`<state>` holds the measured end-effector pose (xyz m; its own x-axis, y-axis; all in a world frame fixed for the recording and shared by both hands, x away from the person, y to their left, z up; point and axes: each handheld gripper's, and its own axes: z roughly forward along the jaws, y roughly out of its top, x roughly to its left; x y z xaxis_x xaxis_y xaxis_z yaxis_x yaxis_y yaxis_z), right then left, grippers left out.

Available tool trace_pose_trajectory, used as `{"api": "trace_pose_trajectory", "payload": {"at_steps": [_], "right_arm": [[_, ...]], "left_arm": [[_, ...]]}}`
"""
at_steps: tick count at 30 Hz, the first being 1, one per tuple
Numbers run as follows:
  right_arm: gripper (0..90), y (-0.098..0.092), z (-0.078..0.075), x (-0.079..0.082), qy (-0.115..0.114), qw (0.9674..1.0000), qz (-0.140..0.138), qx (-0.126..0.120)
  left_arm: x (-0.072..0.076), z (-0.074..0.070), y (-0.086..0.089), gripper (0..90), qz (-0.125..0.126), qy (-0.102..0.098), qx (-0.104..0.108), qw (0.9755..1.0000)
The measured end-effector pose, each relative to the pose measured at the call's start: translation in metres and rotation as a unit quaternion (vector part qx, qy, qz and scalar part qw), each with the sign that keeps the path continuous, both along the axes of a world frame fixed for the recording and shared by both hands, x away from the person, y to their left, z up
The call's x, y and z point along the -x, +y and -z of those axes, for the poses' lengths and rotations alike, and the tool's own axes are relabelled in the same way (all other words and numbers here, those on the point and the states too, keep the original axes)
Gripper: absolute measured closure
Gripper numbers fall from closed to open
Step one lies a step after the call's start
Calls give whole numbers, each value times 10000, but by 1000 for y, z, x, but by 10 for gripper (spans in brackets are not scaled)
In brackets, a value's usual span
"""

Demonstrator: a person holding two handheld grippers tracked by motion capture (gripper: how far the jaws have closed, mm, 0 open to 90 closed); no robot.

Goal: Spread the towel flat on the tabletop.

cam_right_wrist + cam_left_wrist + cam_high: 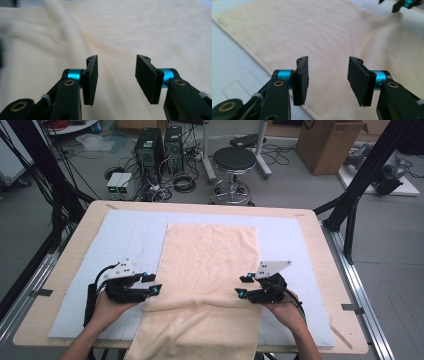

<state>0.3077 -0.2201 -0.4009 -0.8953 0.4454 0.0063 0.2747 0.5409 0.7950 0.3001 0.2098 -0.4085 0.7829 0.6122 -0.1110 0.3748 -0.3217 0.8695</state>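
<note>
Left gripper and right gripper both stand with jaws apart, nothing between the pads, one at each side edge of the peach towel. Towel lies lengthwise on the white mat covering the tabletop, near end hanging over the front edge. One shallow crease runs between the grippers; judged: folding barely begun, full fold outstanding.

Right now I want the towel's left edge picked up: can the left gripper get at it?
Probably yes. The left gripper sits open right at the towel's left edge, nothing between its jaws, and only the bare white mat lies beside it.
</note>
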Motion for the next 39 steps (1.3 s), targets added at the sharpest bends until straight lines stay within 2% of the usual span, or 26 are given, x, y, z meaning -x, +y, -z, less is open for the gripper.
{"api": "trace_pose_trajectory", "payload": {"at_steps": [2,3,4,6,8,10,11,13,16,18,21,25,28,32,33,34,36,37,39], "right_arm": [[507,-3,3,-15,-53,9998,204,59],[500,-5,4,-24,-71,9994,320,67],[495,-7,6,-31,-91,9990,436,78],[480,-12,12,-47,-56,9974,709,110],[479,-16,16,-58,-1,9961,862,176],[485,-21,20,-67,120,9945,1019,190],[496,-23,23,-71,155,9940,1058,227],[532,-25,29,-76,268,9927,1130,325],[639,-26,38,-81,441,9905,1210,479],[731,-24,39,-84,464,9909,1206,386],[829,-20,38,-88,450,9916,1137,413],[846,-14,36,-95,547,9912,1098,490],[851,-6,34,-102,461,9913,1061,632],[852,4,32,-118,565,9894,1138,703],[854,7,31,-121,418,9895,1154,759],[854,9,31,-124,422,9891,1174,779],[853,11,31,-130,458,9882,1233,784],[854,11,31,-132,481,9877,1278,763],[854,10,29,-136,424,9872,1379,682]], "left_arm": [[-15,3,-7,540,-177,-74,-181,9997],[-22,5,-9,554,-255,-61,-185,9995],[-30,8,-11,556,-343,-11,-139,9993],[-45,16,-13,564,-532,94,-258,9982],[-58,25,-13,565,-670,300,-527,9959],[-64,32,-13,580,-713,456,-586,9947],[-65,36,-14,594,-740,490,-678,9937],[-65,36,-15,648,-769,383,-749,9935],[-65,36,-16,747,-807,285,-854,9927],[-66,37,-16,833,-826,269,-842,9927],[-68,37,-16,866,-925,274,-819,9920],[-71,37,-14,873,-1101,244,-782,9905],[-74,38,-10,874,-1228,206,-808,9889],[-81,38,-8,873,-1381,200,-770,9872],[-82,38,-7,874,-1407,209,-773,9868],[-84,38,-7,873,-1440,226,-766,9864],[-89,37,-6,873,-1544,188,-782,9847],[-93,37,-5,873,-1548,243,-819,9842],[-100,35,-5,873,-1634,253,-844,9826]]}}
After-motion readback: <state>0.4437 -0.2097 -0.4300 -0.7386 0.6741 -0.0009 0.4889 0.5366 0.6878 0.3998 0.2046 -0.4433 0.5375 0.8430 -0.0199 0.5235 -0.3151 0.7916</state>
